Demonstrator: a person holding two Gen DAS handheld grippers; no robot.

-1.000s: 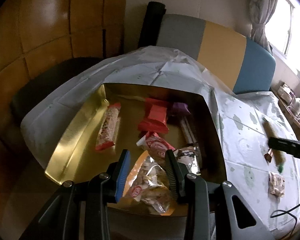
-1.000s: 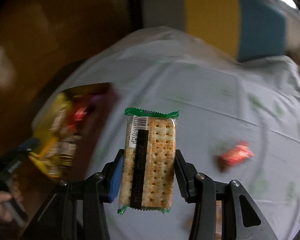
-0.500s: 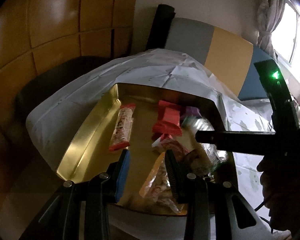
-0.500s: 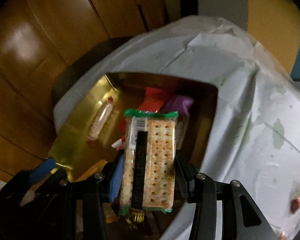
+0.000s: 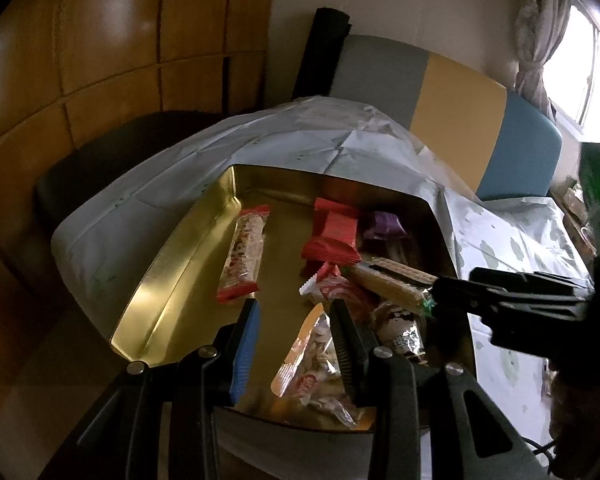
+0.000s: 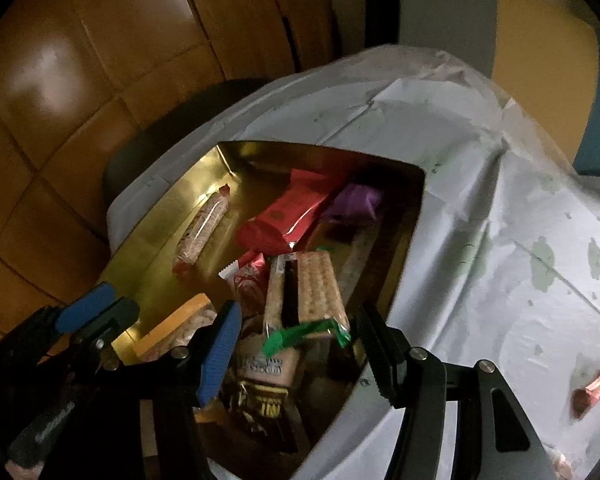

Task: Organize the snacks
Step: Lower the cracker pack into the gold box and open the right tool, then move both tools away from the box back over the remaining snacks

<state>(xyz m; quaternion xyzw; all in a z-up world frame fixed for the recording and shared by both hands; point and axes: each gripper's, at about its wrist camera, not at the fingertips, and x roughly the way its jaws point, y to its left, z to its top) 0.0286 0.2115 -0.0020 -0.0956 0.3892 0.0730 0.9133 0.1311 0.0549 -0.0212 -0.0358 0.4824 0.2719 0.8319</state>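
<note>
Gold tray (image 6: 148, 236) on clothed table, right gripper (image 6: 296, 344) spread wide around cracker pack (image 6: 306, 294), left gripper (image 5: 294, 344) parted, empty

Print shows on the dark brown foil packet (image 6: 260, 396) and the red-and-white wrapped snack bar (image 5: 244, 254) lying in the shallow gold metal tray (image 5: 168, 280), yet none of it is legible.

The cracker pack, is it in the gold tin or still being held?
In the tin. The cracker pack lies on other snacks inside the gold tin, and the right gripper is open, its fingers apart from it.
</note>
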